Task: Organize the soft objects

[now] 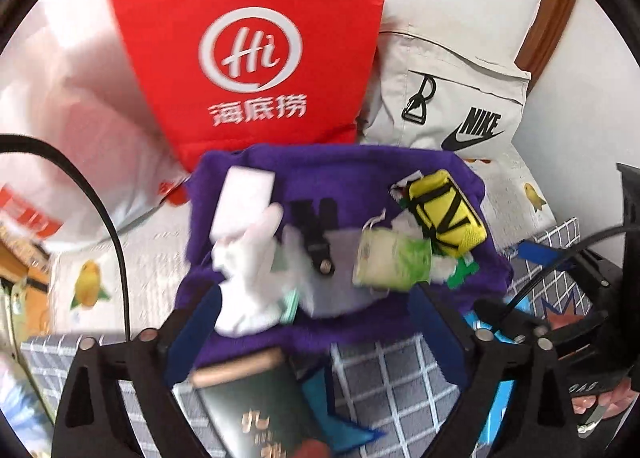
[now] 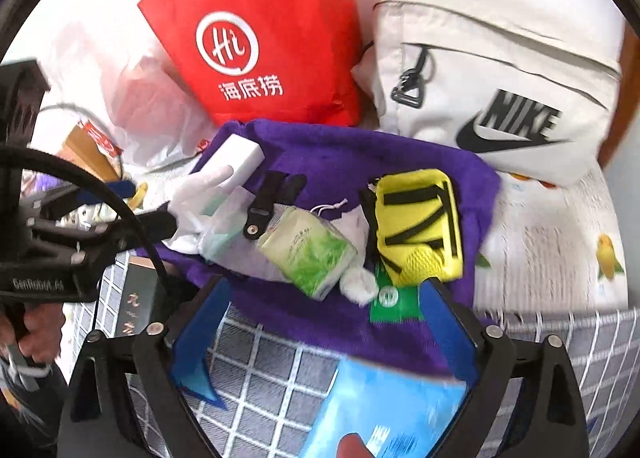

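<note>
A purple cloth (image 1: 360, 169) (image 2: 340, 145) lies spread on the bed. On it rest a white glove (image 1: 256, 258) (image 2: 196, 193), a white block (image 1: 244, 193), a black strap (image 1: 316, 234), a green tissue pack (image 1: 392, 258) (image 2: 312, 254) and a yellow pouch (image 1: 444, 213) (image 2: 416, 225). My left gripper (image 1: 312, 318) hovers open over the cloth's near edge, below the glove, with nothing between its blue pads. My right gripper (image 2: 324, 318) also stands open above the near edge, below the tissue pack and pouch, and holds nothing.
A red bag (image 1: 256, 49) and a white Nike bag (image 2: 500, 89) stand behind the cloth, a white plastic bag (image 1: 72, 129) to the left. A dark green book (image 1: 256, 410) and a blue packet (image 2: 392, 410) lie on the grid-patterned sheet (image 2: 264, 374) nearest me.
</note>
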Demonstrator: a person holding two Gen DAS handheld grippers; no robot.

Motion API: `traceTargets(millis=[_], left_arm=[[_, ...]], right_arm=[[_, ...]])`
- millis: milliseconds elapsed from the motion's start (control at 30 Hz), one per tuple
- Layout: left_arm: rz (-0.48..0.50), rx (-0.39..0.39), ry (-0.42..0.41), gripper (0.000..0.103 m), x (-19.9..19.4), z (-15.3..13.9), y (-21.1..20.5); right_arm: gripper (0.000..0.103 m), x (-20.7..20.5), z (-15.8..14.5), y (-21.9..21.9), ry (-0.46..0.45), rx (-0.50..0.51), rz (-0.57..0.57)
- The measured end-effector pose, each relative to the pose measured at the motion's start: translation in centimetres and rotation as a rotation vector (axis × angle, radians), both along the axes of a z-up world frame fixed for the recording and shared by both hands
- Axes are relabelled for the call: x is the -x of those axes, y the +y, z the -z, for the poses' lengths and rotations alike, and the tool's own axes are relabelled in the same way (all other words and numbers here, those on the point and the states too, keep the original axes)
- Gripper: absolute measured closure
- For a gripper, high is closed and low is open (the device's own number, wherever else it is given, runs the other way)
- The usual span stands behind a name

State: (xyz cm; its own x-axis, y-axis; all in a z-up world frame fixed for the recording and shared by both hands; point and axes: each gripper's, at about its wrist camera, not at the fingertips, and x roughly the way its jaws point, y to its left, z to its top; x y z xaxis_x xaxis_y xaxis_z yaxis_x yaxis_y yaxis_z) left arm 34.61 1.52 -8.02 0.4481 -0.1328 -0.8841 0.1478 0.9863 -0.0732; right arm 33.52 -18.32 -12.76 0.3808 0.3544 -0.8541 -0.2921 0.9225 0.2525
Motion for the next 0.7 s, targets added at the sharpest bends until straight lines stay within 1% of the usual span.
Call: traceTargets(millis=[67, 200, 333, 467, 533, 700], left_arm=[[-0.02, -0.014, -0.005, 0.005, 1.7, -0.4, 0.2], [-0.07, -0.025, -0.025, 0.003, 5.4, -1.2, 0.7], [-0.087, -0.027, -0.061, 0.003, 9.6, -2.4, 0.6], [-0.097, -0.034, -0.109, 0.003, 14.0, -3.5, 0.2], [-0.115, -0.055, -0.13, 0.003, 16.2, -3.9, 0.0], [-0.146, -0.072, -0.182, 0.003, 20.4, -4.9, -0.2]], right_arm=[[0.001, 1.3, -0.7, -0.4, -0.013, -0.003, 0.024], [0.0, 5.0, -2.4, -0.9, -0.053, 0.001, 0.072], [0.0, 8.4, -3.9, -1.1, -0.077, 0.028, 0.113], [0.0, 11.8, -5.5, -1.0, -0.108, 0.049, 0.127], [0.0, 13.9, -6.2, -1.0, -0.125, 0.063, 0.132], [0.0, 17.5, -6.9, -1.6, -0.132, 0.075, 0.147]])
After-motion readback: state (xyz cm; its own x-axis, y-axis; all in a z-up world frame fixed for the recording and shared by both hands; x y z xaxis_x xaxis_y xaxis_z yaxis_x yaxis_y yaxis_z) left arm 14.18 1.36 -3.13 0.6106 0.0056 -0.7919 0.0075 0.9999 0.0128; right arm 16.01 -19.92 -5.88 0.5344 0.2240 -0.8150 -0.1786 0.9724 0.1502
